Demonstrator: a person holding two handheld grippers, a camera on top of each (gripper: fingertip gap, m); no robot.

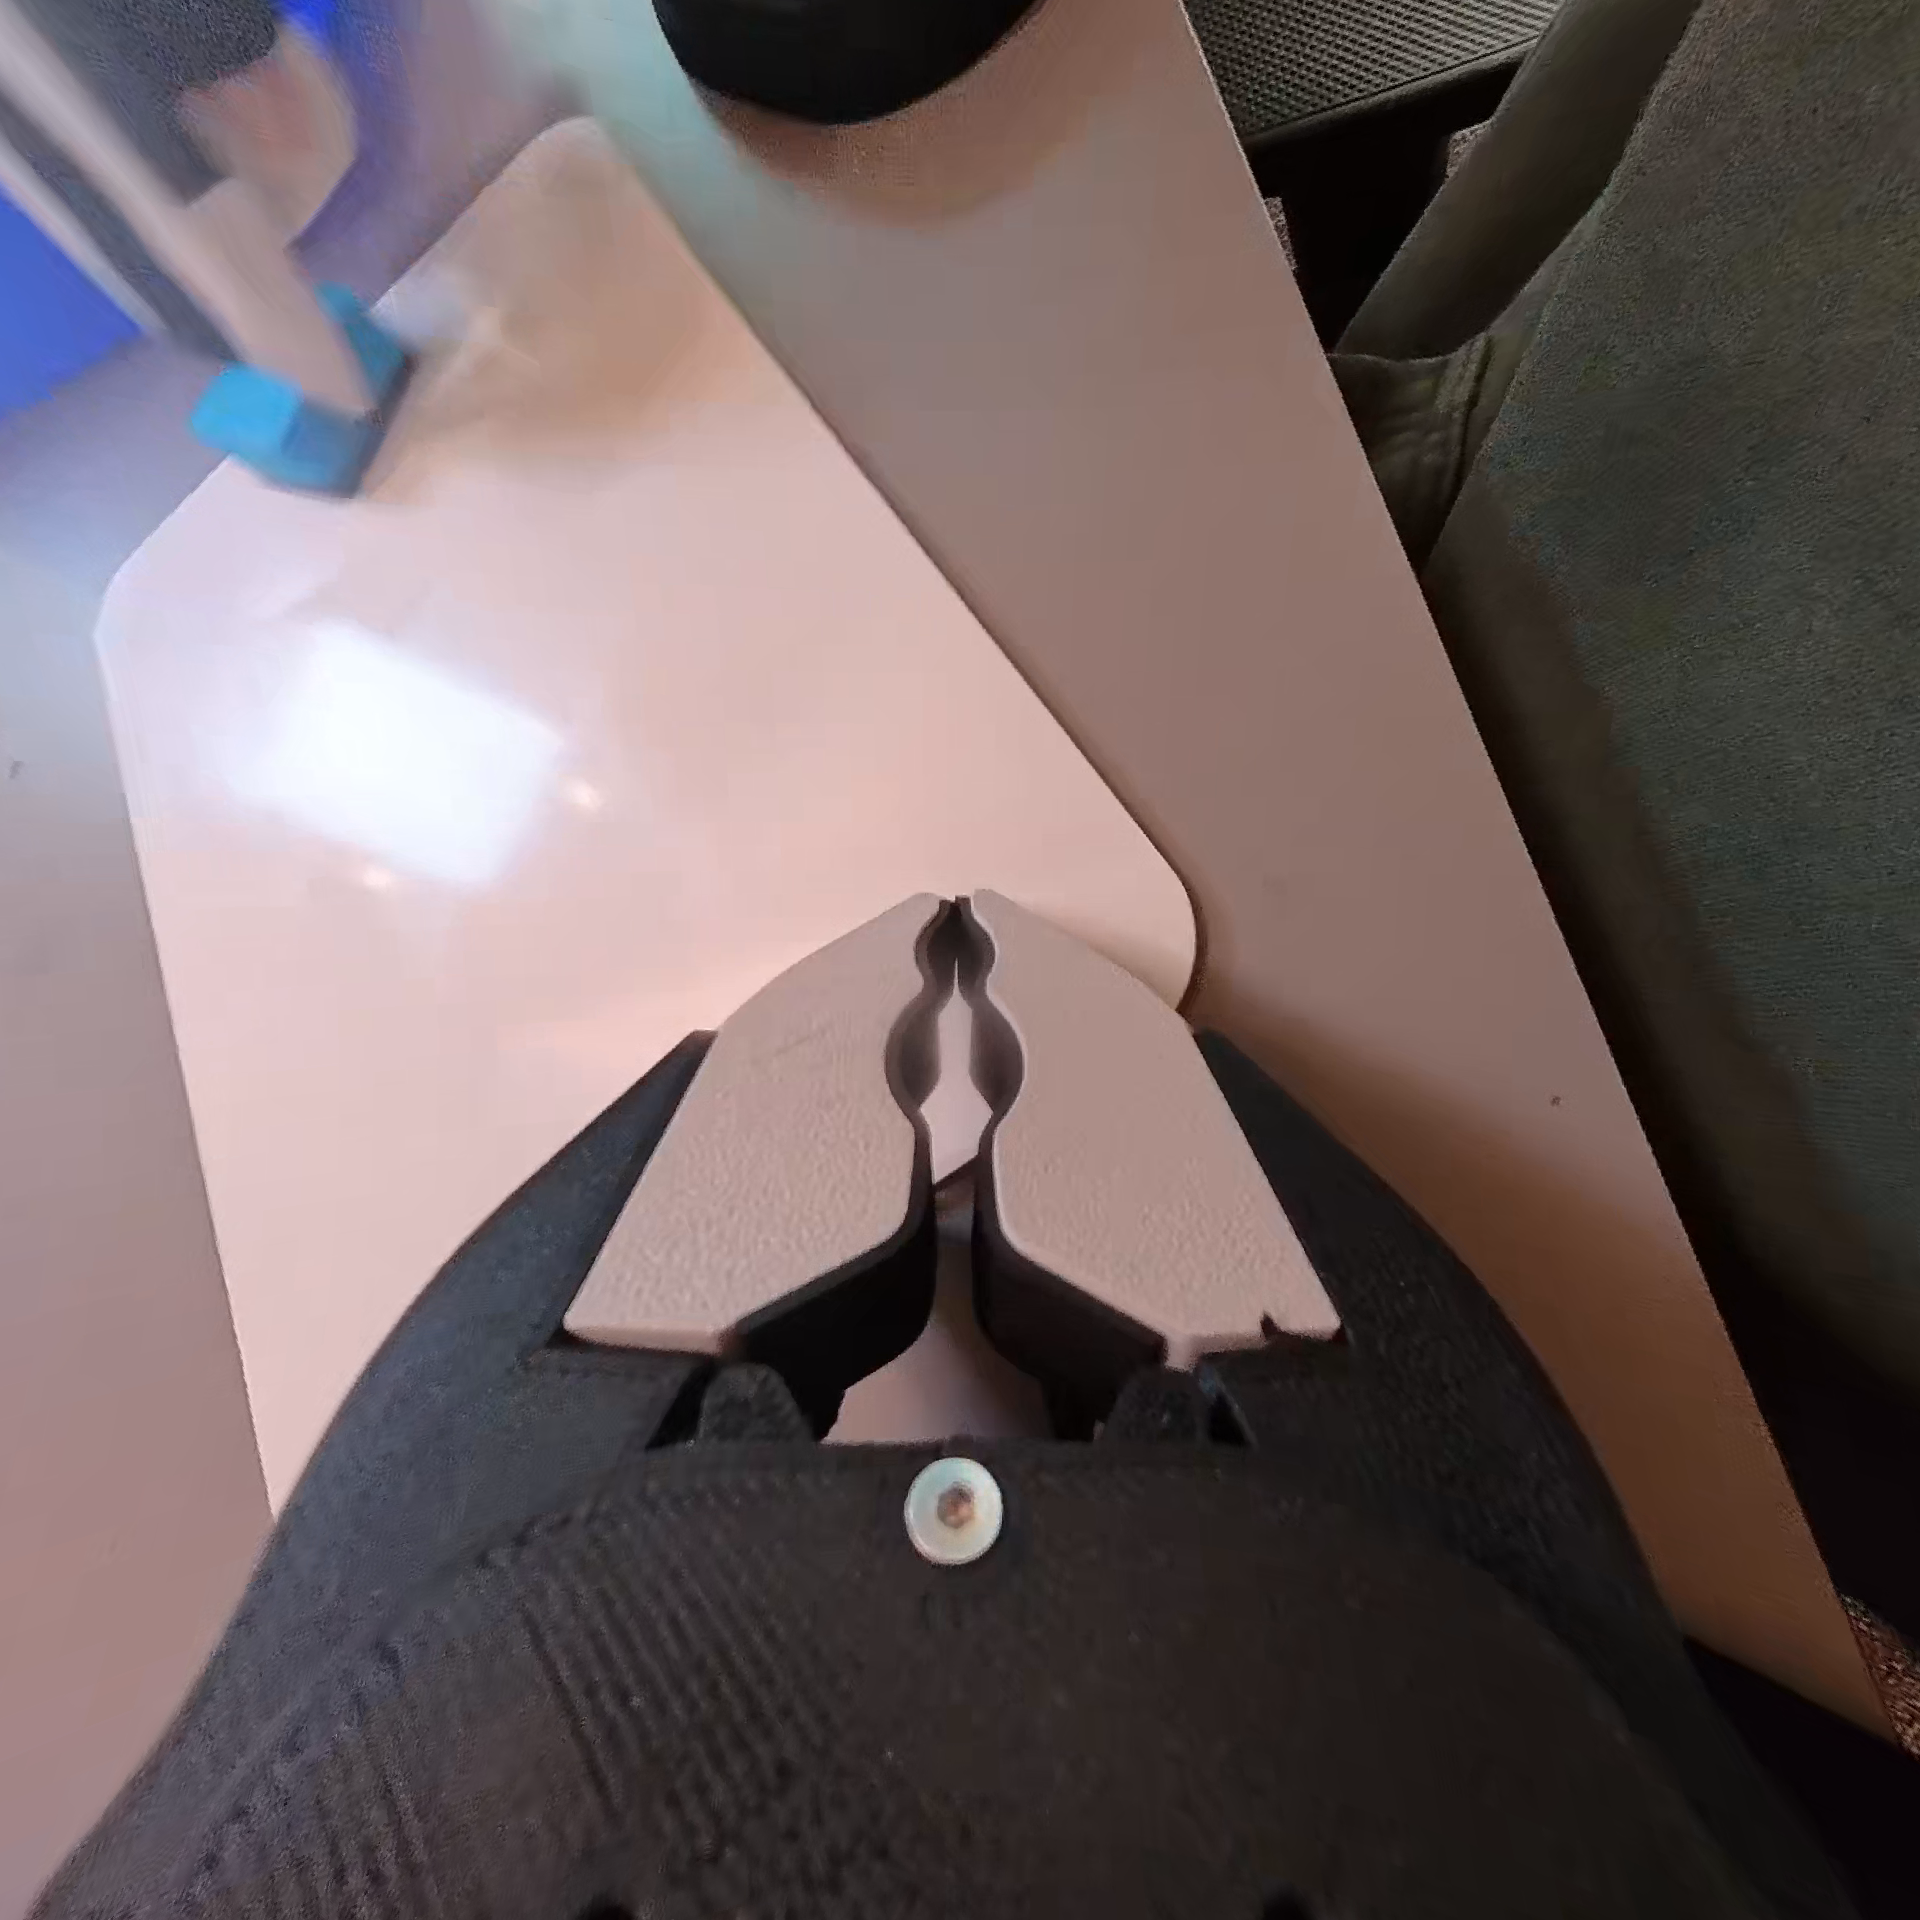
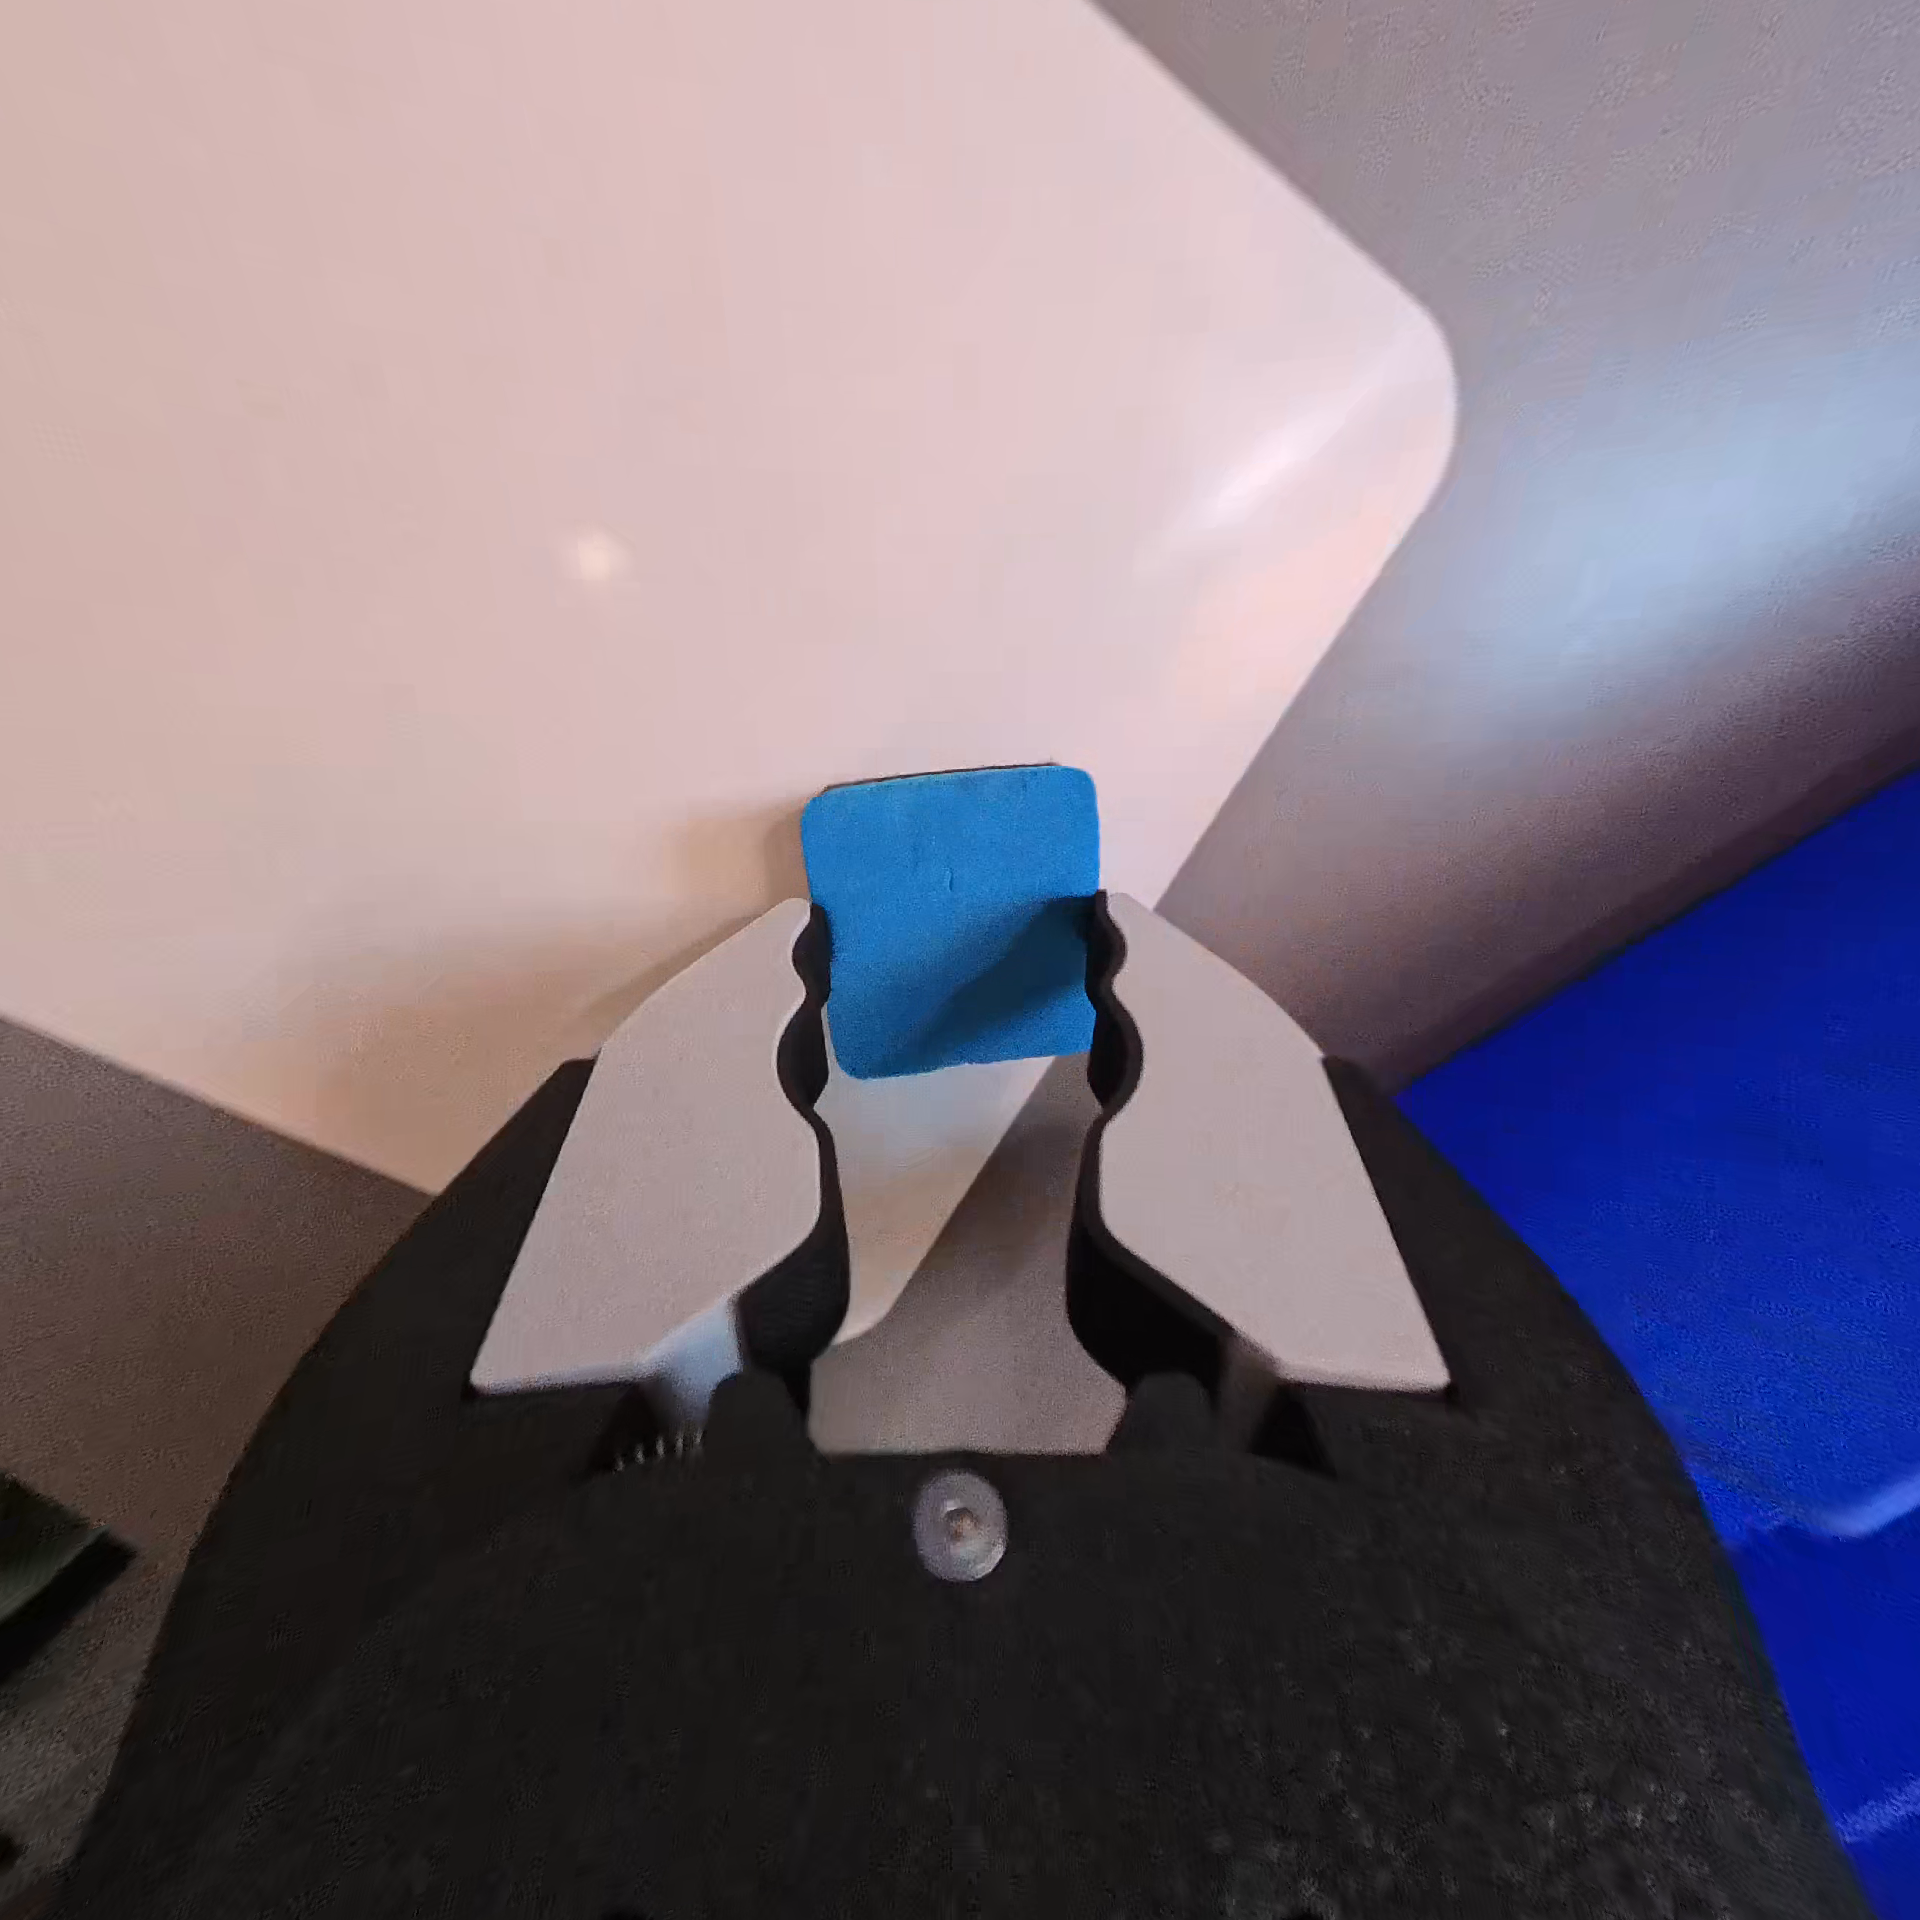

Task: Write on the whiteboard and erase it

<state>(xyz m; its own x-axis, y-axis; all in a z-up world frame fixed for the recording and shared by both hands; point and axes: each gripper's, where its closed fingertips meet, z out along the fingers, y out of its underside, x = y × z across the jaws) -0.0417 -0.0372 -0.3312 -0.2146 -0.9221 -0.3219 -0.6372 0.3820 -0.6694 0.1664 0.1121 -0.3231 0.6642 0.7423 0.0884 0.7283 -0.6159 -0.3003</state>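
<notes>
1. Right tongs (image 2: 951,914) reach low over the whiteboard (image 2: 520,416), clamped on the blue eraser (image 2: 948,920) near its corner.
2. Left tongs (image 1: 957,914), closed and empty, hover above the board's near corner; only that view shows the bench (image 1: 1091,520) edge.

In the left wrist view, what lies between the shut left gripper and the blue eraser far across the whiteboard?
Only bare whiteboard: between the left gripper and the blue eraser, nothing but glare shows, no visible marks.
</notes>
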